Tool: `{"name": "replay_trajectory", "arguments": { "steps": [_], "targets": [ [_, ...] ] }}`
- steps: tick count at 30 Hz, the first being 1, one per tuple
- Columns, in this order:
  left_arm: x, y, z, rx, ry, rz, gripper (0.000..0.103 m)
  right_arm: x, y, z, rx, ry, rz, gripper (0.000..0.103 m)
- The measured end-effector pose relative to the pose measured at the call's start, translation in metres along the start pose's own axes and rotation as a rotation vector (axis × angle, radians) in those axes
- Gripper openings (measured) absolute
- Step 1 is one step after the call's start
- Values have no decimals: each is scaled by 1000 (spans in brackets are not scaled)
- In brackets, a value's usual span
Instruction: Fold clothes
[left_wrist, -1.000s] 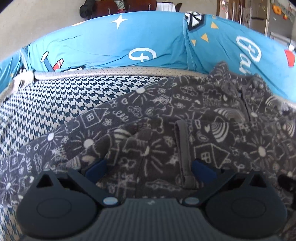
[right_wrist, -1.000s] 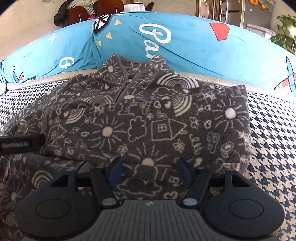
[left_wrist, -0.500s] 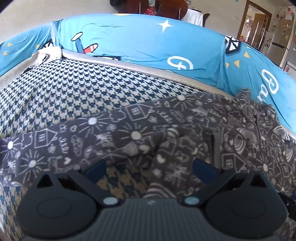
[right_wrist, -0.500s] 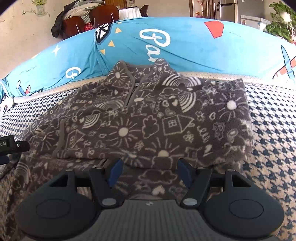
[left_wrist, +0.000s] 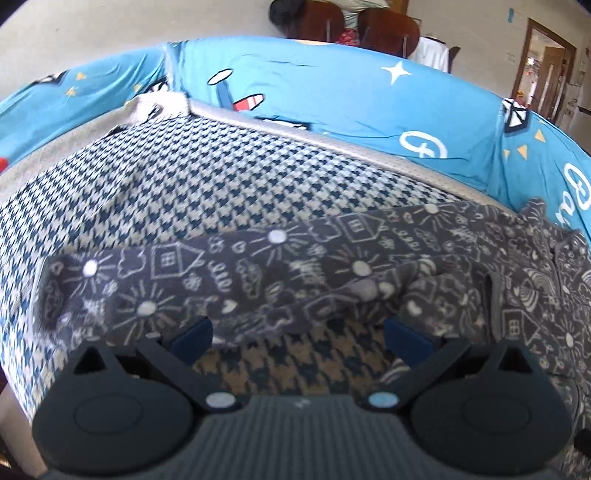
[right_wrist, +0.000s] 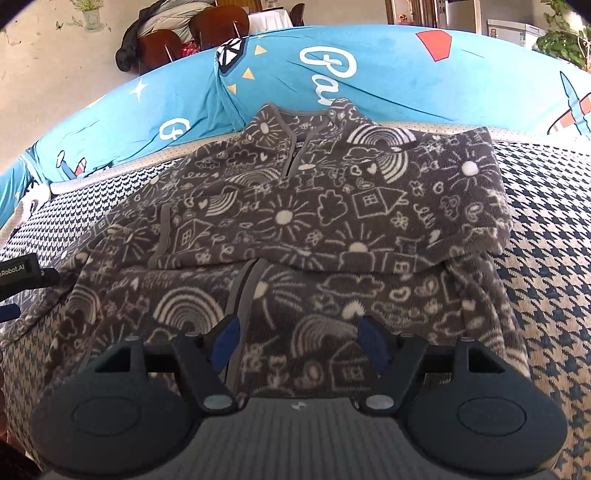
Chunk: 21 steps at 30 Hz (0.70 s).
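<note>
Left wrist view: left gripper (left_wrist: 297, 338), fingers wide apart and empty, near a sleeve (left_wrist: 207, 273) mid-frame. Right gripper (right_wrist: 297, 338), likewise open, hovers over the grey fleece (right_wrist: 314, 206) on a houndstooth cushion (right_wrist: 546, 229).

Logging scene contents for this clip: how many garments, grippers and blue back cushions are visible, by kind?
Grey doodle-print fleece garment: 1
Grippers: 2, the left gripper and the right gripper
Blue cartoon-print back cushions: 2, one to the left and one to the right in the right wrist view
Total: 5
</note>
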<state>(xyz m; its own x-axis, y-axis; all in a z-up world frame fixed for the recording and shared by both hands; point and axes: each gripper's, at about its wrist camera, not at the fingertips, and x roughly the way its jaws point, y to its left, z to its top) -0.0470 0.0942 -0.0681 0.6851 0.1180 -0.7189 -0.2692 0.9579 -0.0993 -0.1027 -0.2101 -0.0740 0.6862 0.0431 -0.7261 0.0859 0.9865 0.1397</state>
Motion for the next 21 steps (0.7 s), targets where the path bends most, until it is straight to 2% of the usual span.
{"name": "replay_trajectory", "arguments": {
  "steps": [4,7,13,21],
  "targets": [
    [-5,8,-5,-2,-31,46,97,2,5,-7,-36,25,-12,76],
    [-6,17,-8,-32,-23,60,94,6,8,-11,-78,24,-27,79],
    [-14,43,-11,-99,-40,126,95,9,7,-14,-62,21,-18,83],
    [-18,86,-13,-245,-21,256,97,13,15,-17,-117,23,-31,91]
  ]
}}
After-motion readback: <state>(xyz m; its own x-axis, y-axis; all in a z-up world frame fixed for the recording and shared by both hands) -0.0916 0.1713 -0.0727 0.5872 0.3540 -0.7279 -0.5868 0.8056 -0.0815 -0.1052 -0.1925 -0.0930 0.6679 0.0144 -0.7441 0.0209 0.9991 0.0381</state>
